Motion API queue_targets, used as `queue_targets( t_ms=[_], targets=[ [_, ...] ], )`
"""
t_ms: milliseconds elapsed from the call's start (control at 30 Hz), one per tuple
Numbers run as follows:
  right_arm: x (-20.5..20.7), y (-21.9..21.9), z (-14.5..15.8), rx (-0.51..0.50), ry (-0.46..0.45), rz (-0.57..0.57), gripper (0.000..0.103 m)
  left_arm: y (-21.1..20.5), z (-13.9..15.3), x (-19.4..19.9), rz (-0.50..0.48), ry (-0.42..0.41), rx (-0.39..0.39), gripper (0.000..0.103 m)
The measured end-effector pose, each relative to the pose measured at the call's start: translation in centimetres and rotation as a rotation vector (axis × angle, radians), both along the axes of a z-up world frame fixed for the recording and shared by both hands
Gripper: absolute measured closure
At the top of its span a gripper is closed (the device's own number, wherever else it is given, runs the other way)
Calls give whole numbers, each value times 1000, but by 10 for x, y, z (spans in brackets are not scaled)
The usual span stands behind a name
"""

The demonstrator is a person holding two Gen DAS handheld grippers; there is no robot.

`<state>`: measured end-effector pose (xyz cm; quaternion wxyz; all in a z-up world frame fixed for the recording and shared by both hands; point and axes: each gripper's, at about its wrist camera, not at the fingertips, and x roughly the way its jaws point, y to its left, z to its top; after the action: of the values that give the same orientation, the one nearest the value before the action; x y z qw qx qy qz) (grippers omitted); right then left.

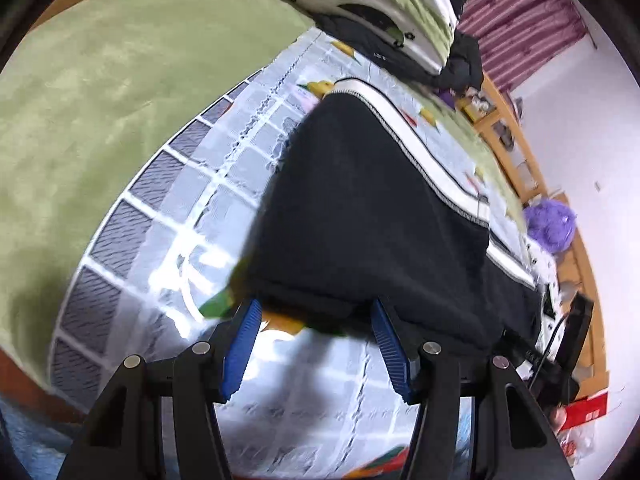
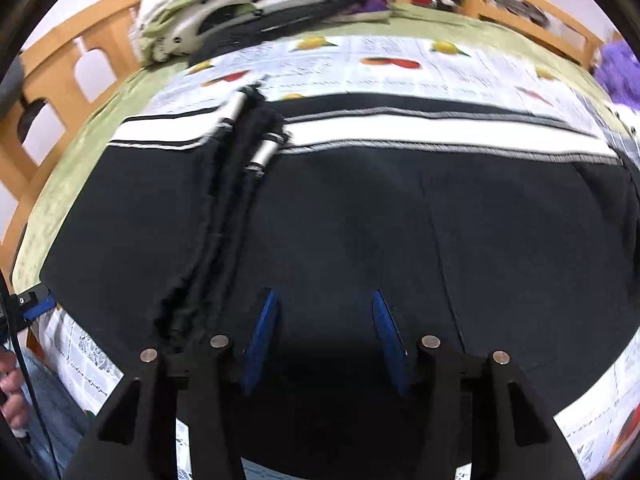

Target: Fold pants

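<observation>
Black pants point(image 2: 360, 220) with a white side stripe point(image 2: 400, 132) lie spread on the bed, with bunched leg cuffs point(image 2: 240, 152) resting on top of them. In the left wrist view the pants point(image 1: 360, 208) run away from my left gripper point(image 1: 316, 308), which is open just at their near edge, the blue pads point(image 1: 244, 340) on either side of it. My right gripper point(image 2: 324, 300) is open directly over the black fabric, holding nothing. The left gripper also shows at the far left of the right wrist view point(image 2: 36, 304).
A fruit-print quilt point(image 1: 192, 216) covers the bed, with a green blanket point(image 1: 100, 100) beside it. A pile of bedding and dark clothes point(image 2: 240, 4) sits at the far end. A wooden bed rail point(image 2: 60, 64) borders it, and a purple plush thing point(image 1: 552, 224) lies at the side.
</observation>
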<state>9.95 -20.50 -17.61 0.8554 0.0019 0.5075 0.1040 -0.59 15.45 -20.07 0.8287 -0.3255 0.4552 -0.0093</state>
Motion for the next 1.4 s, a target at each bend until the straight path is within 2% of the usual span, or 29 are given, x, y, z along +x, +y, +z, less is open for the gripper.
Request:
queue_targets(
  t_ms=[33,100,167,233,333,400,467,600,733,833,900,933,967,1000,1033,1067,1100,1167,1233,1300,1400],
  targets=[
    [-1,-3,0,-10,-3,-10,46,0,-2,4,10,-3,-13,46],
    [-5,-6,0,-21,-15,-20,28,1,-5,10,20,-30,-61,40],
    [-10,-14,-5,14,-24,-31,21,4,-9,16,33,-54,-110,38],
    [-19,-23,-11,97,-47,-55,20,7,-12,20,49,-70,-147,38],
    [-31,-29,-13,163,-119,-78,17,10,-14,21,69,-86,-183,38],
    [-32,-27,-13,149,-119,-86,16,10,-13,20,78,-97,-170,41],
    [-29,-20,-12,100,-89,-86,16,6,-10,17,101,-94,-112,48],
    [-26,-9,-7,20,-44,-41,17,3,-5,9,143,-89,-36,49],
    [-33,-20,9,43,-41,-39,21,9,-2,0,215,-95,14,47],
    [-35,-37,31,46,-95,-39,22,15,-7,12,233,-74,-28,47],
    [-33,-51,44,53,-117,-38,22,12,-5,19,219,-51,-17,48],
    [-33,-60,49,70,-118,-40,22,8,-3,19,203,-46,5,49],
    [-35,-69,53,85,-128,-50,24,5,-1,19,196,-40,27,57],
    [-36,-76,55,96,-140,-61,26,1,4,18,202,-29,66,68],
    [-42,-87,55,119,-158,-75,27,-1,9,16,201,-35,91,72],
    [-46,-95,55,138,-164,-81,32,-6,17,16,197,-50,126,81],
    [-50,-104,52,151,-164,-92,36,-14,30,16,186,-70,184,85],
    [-55,-123,49,148,-144,-121,41,-44,66,21,154,-125,347,87],
    [-57,-137,51,137,-143,-145,41,-74,99,28,111,-192,434,88],
    [-59,-150,56,119,-166,-182,41,-105,127,36,27,-249,427,90],
    [-67,-179,66,110,-211,-256,41,-156,158,48,-92,-327,353,90]
  ],
)
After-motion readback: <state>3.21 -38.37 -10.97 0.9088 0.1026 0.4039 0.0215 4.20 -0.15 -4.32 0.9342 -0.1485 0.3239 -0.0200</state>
